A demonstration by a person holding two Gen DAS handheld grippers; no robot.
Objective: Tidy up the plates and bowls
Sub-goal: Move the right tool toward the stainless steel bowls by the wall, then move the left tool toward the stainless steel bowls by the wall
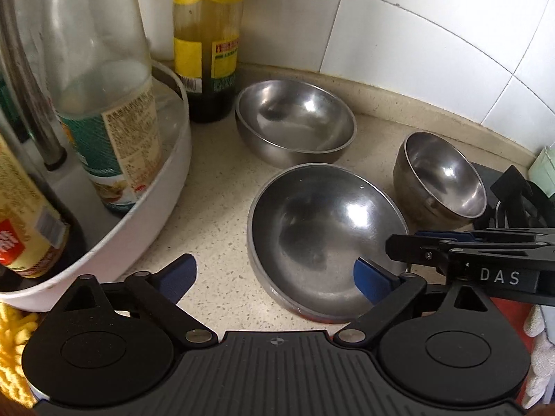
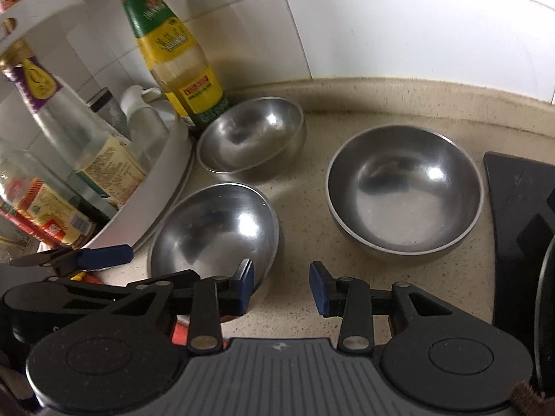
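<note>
Crowding three steel bowls (image 2: pixel 404 190), oil bottle (image 2: pixel 180 66), white condiment rack (image 1: pixel 145 215)

Bare counter (image 2: pixel 295 215) between three bowls; bottle rack (image 2: pixel 156 187) crowding left

1. Near steel bowl (image 1: pixel 326 239), wide and shallow, upright on the speckled counter.
2. Back steel bowl (image 1: pixel 295 121), upright, tilted slightly, beside the bottle.
3. Right steel bowl (image 1: pixel 440 176), deeper, apart from both.

Yellow-labelled sauce bottle (image 2: pixel 180 69) by tiled wall (image 2: pixel 381 17), white condiment rack (image 1: pixel 166 187) of bottles, speckled countertop (image 2: pixel 295 208)
</note>
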